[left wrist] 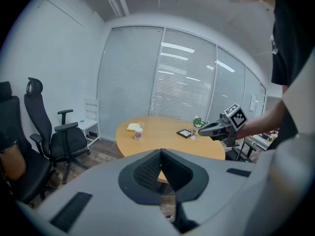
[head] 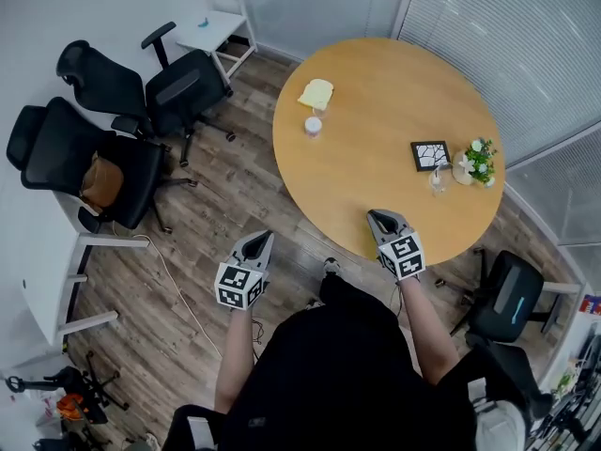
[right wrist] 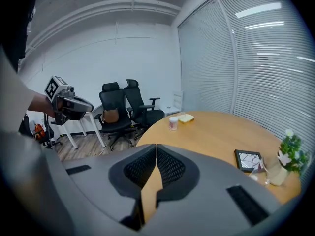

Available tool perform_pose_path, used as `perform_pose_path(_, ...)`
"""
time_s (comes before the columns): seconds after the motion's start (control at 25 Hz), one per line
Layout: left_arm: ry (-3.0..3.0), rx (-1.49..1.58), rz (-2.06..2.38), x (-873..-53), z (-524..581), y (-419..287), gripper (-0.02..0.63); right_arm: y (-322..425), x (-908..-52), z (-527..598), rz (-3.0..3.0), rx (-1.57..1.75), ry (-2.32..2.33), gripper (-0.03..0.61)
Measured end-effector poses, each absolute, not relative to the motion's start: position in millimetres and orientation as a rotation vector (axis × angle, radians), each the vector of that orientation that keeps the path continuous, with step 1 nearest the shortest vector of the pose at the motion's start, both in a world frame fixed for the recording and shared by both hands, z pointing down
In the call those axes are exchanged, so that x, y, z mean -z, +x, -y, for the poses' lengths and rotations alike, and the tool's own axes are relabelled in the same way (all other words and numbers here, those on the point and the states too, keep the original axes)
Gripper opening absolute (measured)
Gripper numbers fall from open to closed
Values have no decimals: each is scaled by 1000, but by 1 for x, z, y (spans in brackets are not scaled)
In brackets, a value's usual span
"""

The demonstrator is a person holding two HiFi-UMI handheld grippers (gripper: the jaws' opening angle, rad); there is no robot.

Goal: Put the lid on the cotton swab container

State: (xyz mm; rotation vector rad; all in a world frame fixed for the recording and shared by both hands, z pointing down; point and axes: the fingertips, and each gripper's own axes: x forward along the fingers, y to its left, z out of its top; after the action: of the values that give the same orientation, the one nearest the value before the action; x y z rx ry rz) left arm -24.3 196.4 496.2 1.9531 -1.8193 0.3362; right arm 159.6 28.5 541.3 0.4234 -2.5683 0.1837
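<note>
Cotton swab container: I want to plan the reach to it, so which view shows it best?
The head view: it looks down on the container, unobstructed near the round table at its far-left edge. The left and right gripper views show the container only side-on, small and distant, beside a yellow thing.

A person wearing a black short-sleeved top fills the lower centre of the head view. The left gripper, just left of centre, and the right gripper, just right of centre, are pale grey wedges, each carrying a white cube printed with black square markers. In the gripper views, dark pads show a fine mesh texture inside a rounded black recess
</note>
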Motion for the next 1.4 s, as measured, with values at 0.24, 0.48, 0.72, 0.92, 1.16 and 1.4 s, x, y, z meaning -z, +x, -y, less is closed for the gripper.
perform_pose_path(0.24,1934,-344,1834,-498,-166,-35,6,147,-546,4,2574,-195,398,5)
perform_pose_path(0.48,1942,-330,1850,-495,-143,-47,6,130,-549,27,2577,-164,380,5)
perform_pose_path(0.72,1964,-321,1819,-500,-127,-65,6,121,-547,40,2556,-142,413,5)
perform_pose_path(0.92,2029,-327,1726,-511,-103,-80,6,119,-551,49,2527,-182,518,5)
perform_pose_path(1.16,2171,-365,1549,-516,-56,-111,6,94,-547,68,2479,-226,688,5)
perform_pose_path(1.4,2289,-412,1372,-523,-17,-147,6,58,-545,81,2435,-252,828,5)
